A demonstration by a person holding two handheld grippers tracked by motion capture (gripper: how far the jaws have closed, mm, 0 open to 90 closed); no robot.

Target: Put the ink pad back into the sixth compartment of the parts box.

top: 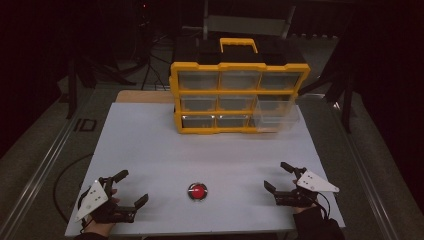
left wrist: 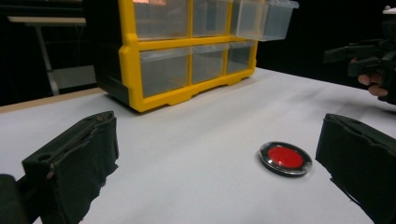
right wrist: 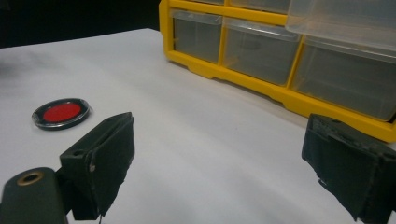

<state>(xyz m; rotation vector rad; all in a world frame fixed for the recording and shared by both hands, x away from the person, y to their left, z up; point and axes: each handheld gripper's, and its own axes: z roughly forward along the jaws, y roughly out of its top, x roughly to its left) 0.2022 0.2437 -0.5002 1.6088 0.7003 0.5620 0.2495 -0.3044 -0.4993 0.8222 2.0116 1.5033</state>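
A small round red disc in a clear, silver-rimmed case (top: 197,191) lies flat on the white table near its front edge, between the two grippers. My left gripper (top: 131,188) rests at the front left, open, with nothing between its jaws; its own view has the disc (left wrist: 285,158) ahead and to the right. At the front right my right gripper (top: 279,177) also stands open and empty, and its view has the disc (right wrist: 60,113) off to the left. A yellow drawer cabinet (top: 239,95) stands at the back, its middle-right clear drawer (top: 276,115) pulled out.
The cabinet has several clear drawers (left wrist: 164,71) and a yellow handle (top: 239,45) on top. The white table top (top: 160,150) spreads wide between cabinet and grippers. Metal rails (top: 40,165) run along both sides, and dark stands rise behind.
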